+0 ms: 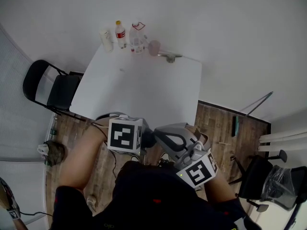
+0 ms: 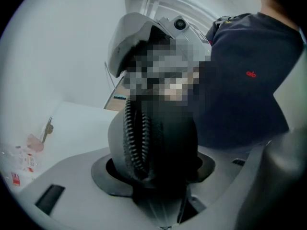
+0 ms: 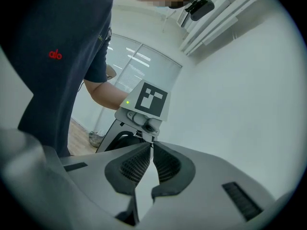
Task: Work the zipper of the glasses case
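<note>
A dark glasses case [image 2: 163, 143] stands end-up between the pads of my left gripper [image 2: 152, 176], which is shut on it. Its zipper [image 2: 135, 140] runs up the side facing the camera, and the teeth are parted there. In the head view both grippers are held close to the person's body, below the table's near edge, with the left gripper [image 1: 144, 142] beside the right gripper [image 1: 156, 138]. My right gripper [image 3: 152, 146] is shut, its tips meeting right at the left gripper's front. Its grey body [image 2: 139, 37] reaches down to the case's upper end. That spot is hidden, so no pull shows between its tips.
A white table [image 1: 144, 87] lies ahead, with two bottles [image 1: 121, 34] [image 1: 136, 38], a white cup [image 1: 106, 40], a pink object [image 1: 154, 47] and a metal piece [image 1: 169, 57] at its far edge. A black folding chair [image 1: 53, 87] stands left. An office chair [image 1: 266, 181] stands right.
</note>
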